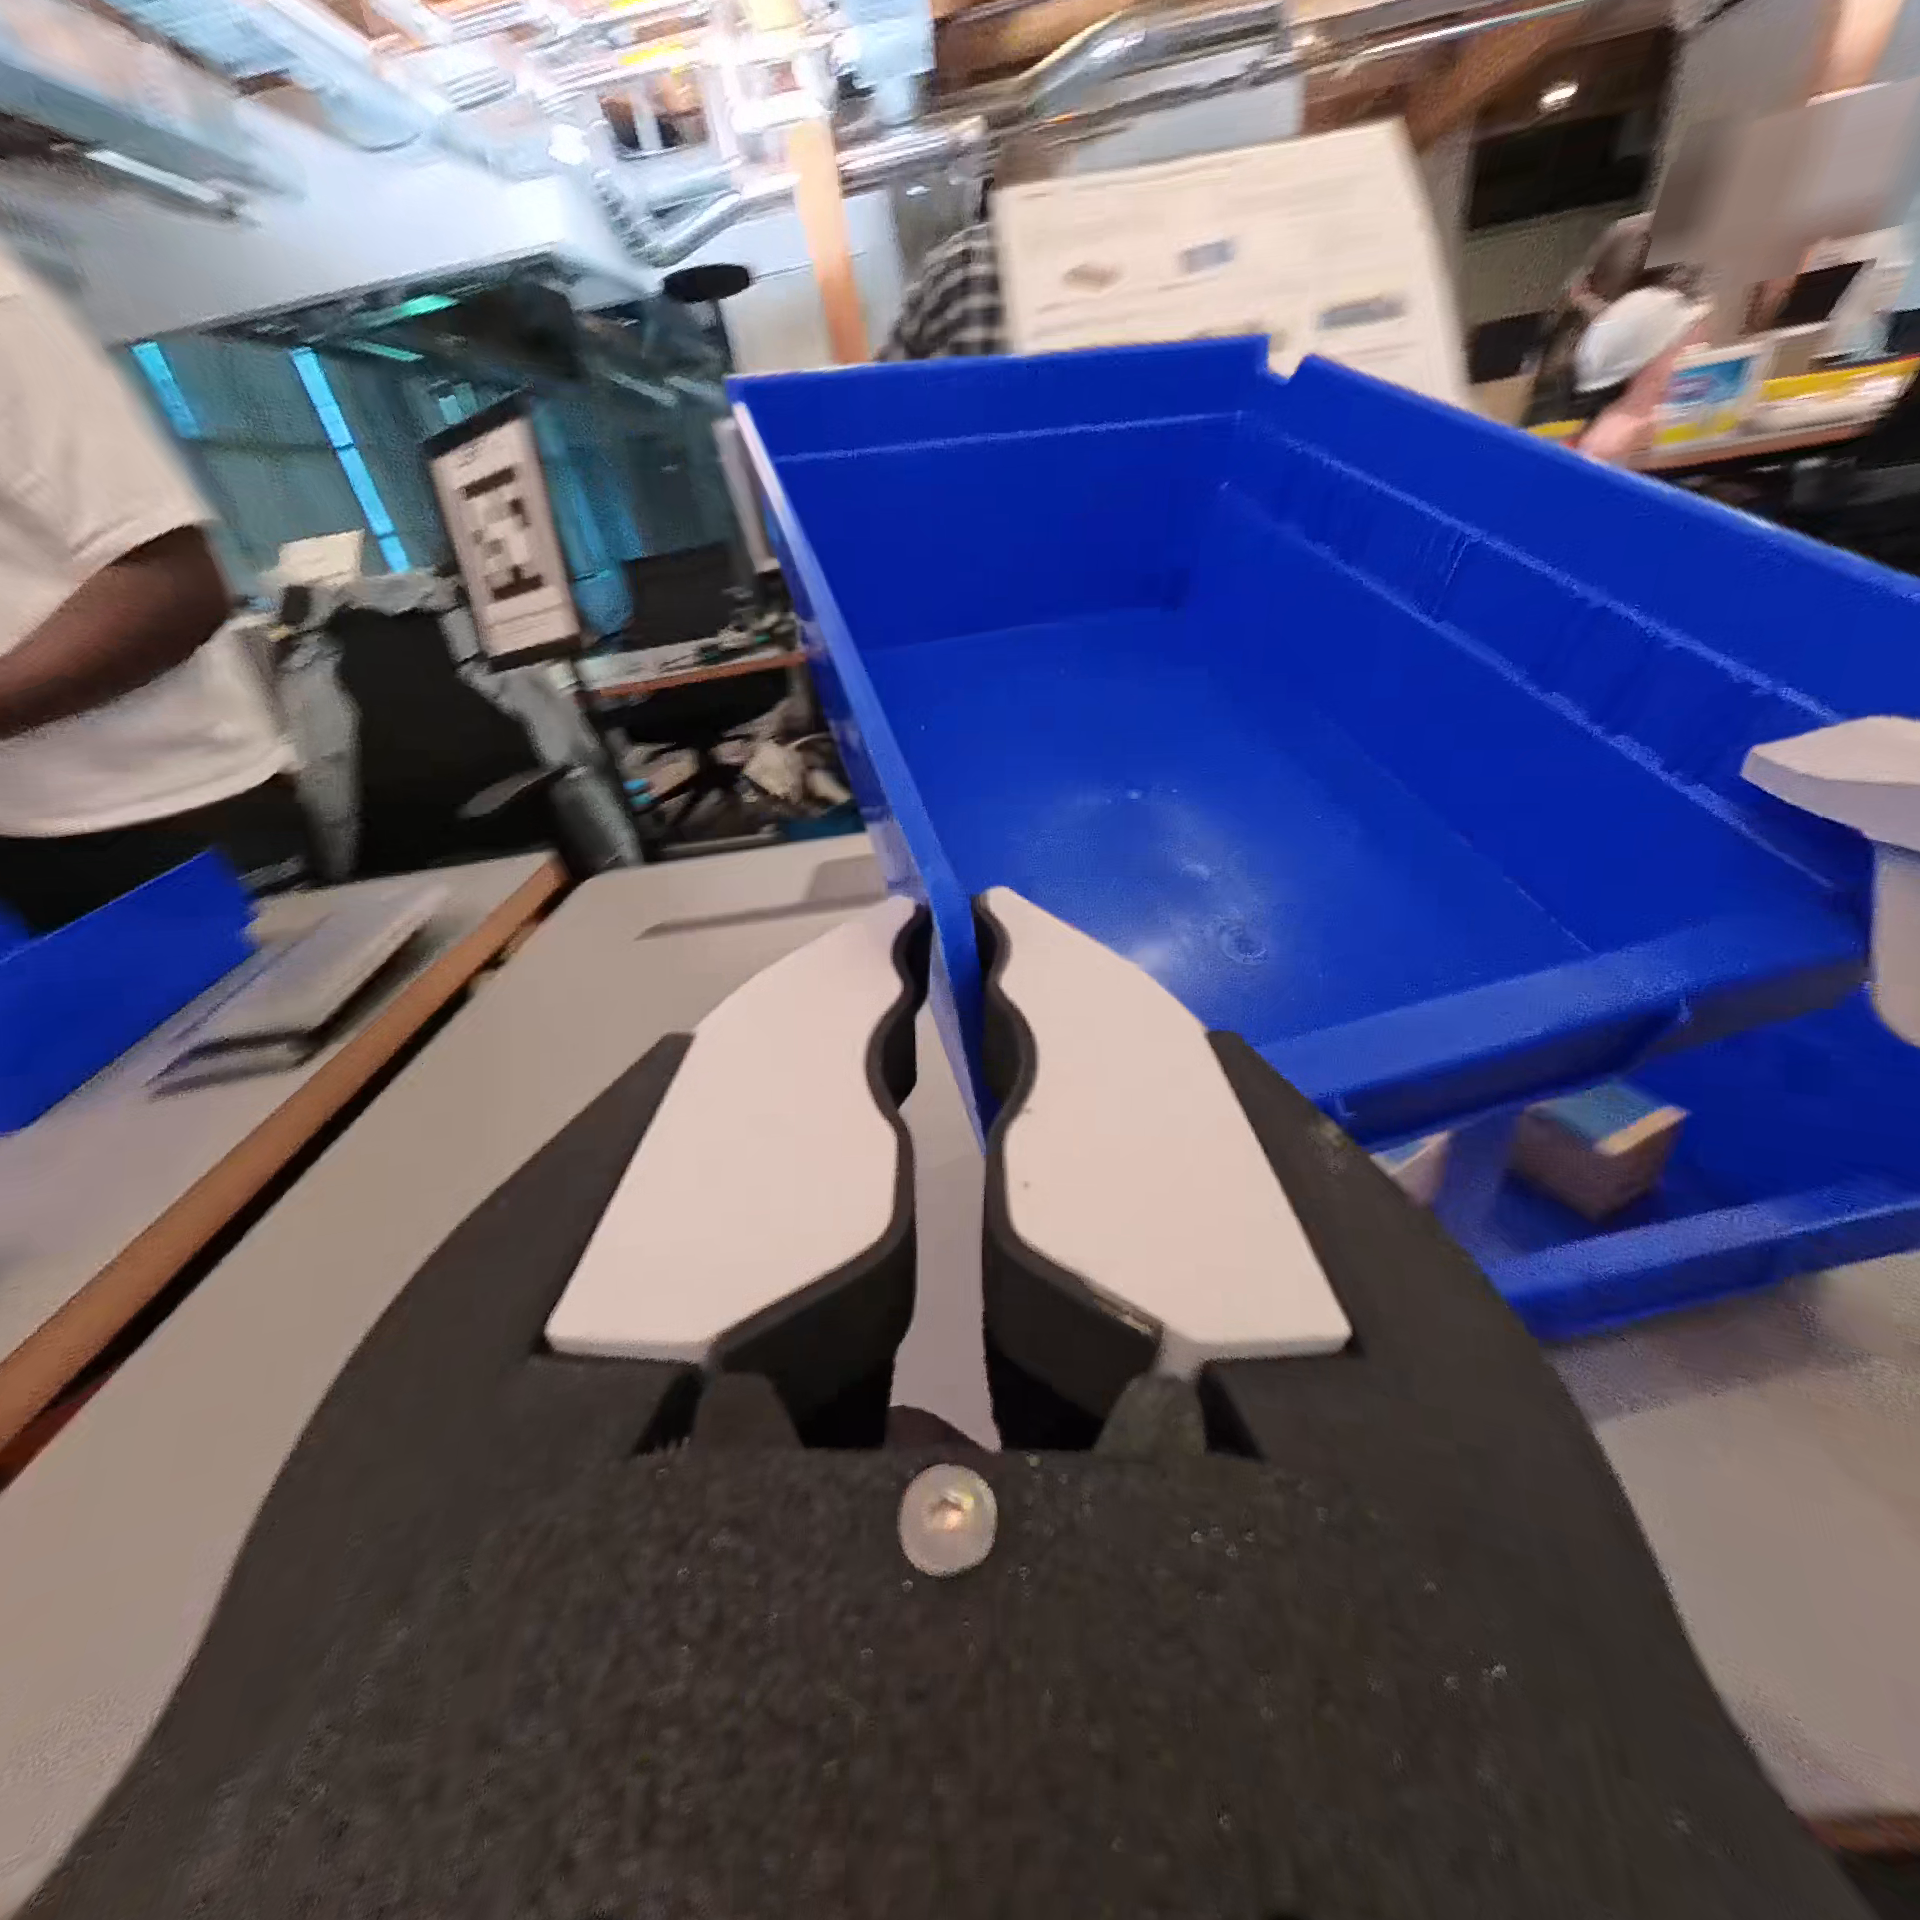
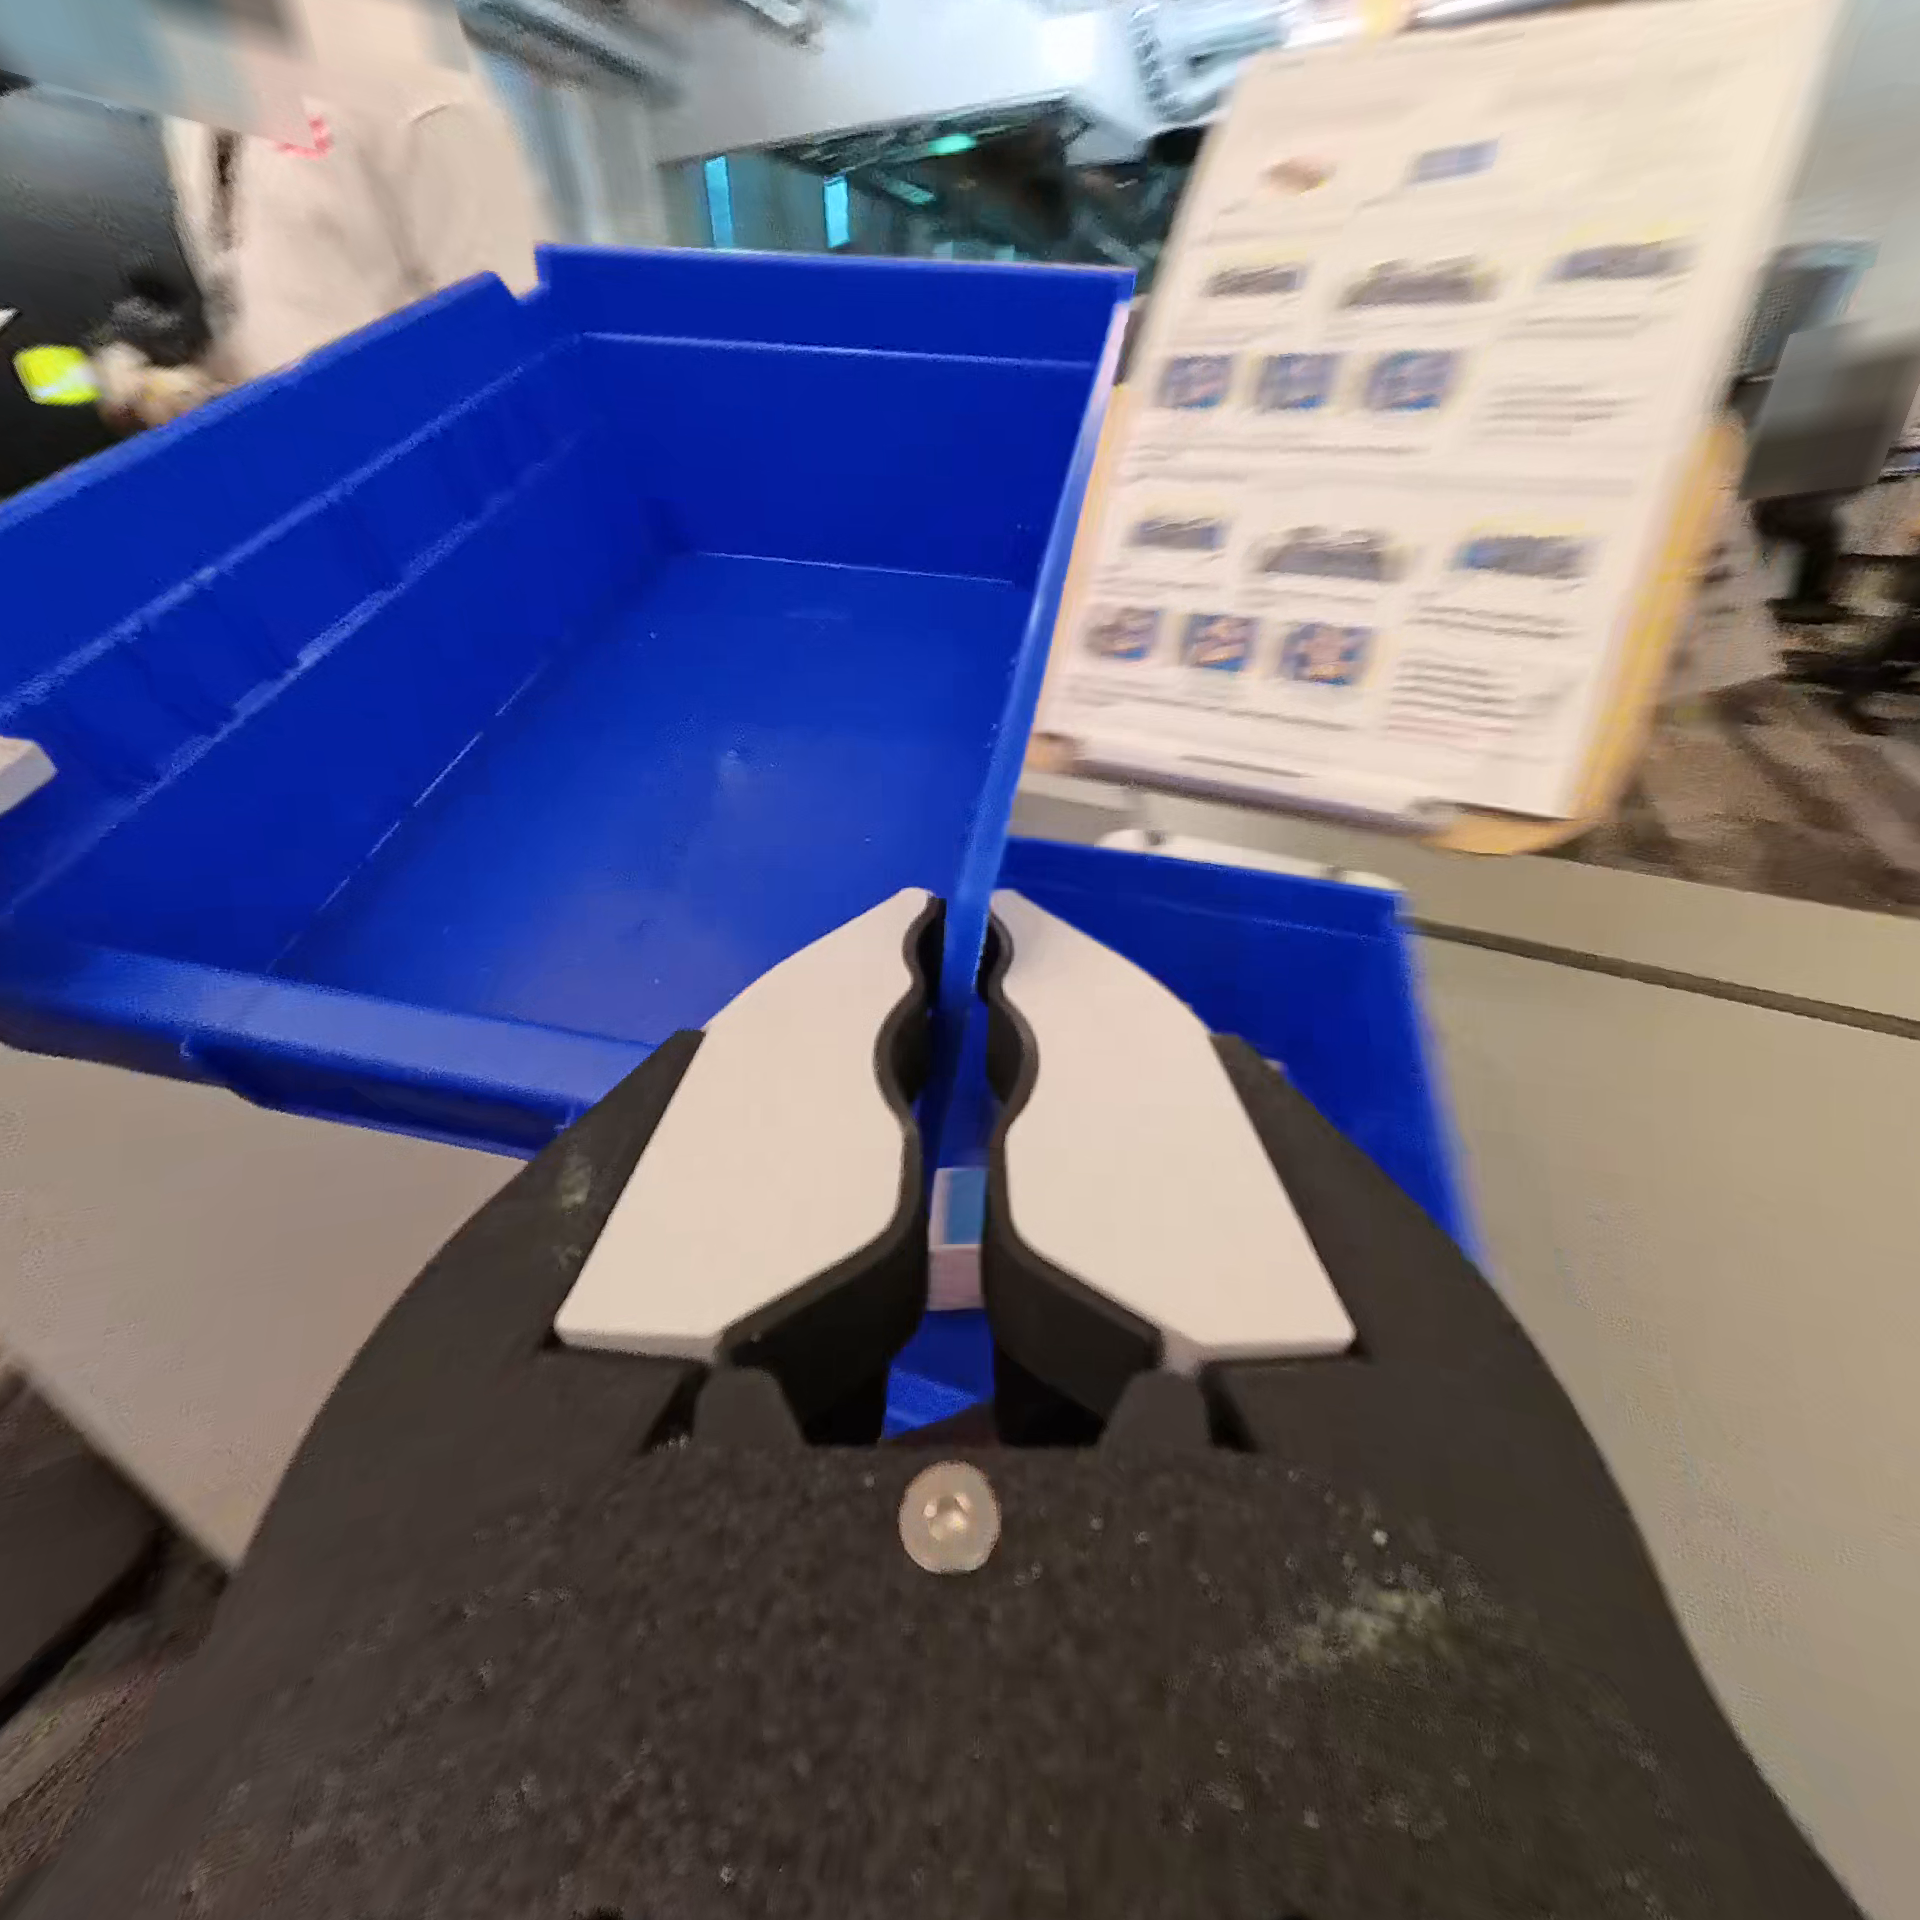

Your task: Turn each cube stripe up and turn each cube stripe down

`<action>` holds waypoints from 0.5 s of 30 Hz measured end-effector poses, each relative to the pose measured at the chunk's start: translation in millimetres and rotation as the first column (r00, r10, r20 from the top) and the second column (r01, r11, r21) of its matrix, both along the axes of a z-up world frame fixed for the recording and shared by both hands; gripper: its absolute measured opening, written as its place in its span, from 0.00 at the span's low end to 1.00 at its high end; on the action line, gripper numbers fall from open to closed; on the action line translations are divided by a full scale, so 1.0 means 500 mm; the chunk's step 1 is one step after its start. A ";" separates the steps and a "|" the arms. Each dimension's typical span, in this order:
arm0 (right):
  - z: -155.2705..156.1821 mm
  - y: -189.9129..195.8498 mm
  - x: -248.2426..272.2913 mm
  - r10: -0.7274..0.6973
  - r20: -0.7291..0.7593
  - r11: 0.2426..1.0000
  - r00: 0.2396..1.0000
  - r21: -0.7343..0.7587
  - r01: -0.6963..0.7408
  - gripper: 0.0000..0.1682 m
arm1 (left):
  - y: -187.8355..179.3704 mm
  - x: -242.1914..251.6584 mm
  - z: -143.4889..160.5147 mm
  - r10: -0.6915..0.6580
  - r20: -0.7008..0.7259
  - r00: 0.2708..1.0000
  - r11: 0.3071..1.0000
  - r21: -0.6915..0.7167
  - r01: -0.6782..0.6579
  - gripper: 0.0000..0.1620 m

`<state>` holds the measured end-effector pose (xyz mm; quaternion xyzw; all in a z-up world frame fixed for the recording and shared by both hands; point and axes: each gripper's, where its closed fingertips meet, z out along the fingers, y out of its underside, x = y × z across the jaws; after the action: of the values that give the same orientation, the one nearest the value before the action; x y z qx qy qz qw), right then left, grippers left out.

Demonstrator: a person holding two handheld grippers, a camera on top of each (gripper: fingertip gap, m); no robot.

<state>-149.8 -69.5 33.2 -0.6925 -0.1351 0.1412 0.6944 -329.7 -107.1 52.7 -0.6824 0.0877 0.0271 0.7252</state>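
Note:
I hold an empty blue bin (image 1: 1039, 540) in the air, tilted, with both grippers. My left gripper (image 1: 948, 914) is shut on its left side wall. My right gripper (image 2: 964, 914) is shut on its right side wall (image 2: 1049, 582). The right gripper's fingers (image 1: 1839, 779) show at the right edge of the left wrist view. Under the lifted bin sits a second blue bin (image 1: 1714, 1247), also in the right wrist view (image 2: 1247, 987). In it lies a wooden cube with a light blue stripe (image 1: 1595, 1153). Another cube with a blue stripe (image 2: 956, 1236) shows between my right fingers.
The bins are over a grey table (image 1: 727, 914) with a wooden edge (image 1: 312, 1081) to the left. A third blue bin (image 1: 104, 987) stands far left. A picture board (image 2: 1382, 416) stands behind on the right. People stand around the table.

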 end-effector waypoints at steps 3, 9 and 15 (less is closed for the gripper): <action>0.008 0.016 0.183 -0.166 -0.031 0.986 0.986 -0.014 0.165 0.03 | 0.075 0.177 0.024 -0.113 -0.013 0.993 0.993 -0.020 0.113 0.03; -0.097 0.012 0.552 -0.414 -0.052 0.899 0.909 -0.183 0.398 0.03 | 0.162 0.549 -0.074 -0.310 -0.026 0.950 0.939 -0.162 0.302 0.03; -0.228 -0.014 0.767 -0.511 0.082 0.791 0.856 -0.347 0.505 0.03 | 0.189 0.768 -0.246 -0.356 0.079 0.931 0.865 -0.349 0.361 0.02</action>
<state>233.9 -76.6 -80.7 -0.8160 0.0891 -0.0227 0.5708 54.4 -12.7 -70.4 -0.7748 0.2120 -0.1283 0.5816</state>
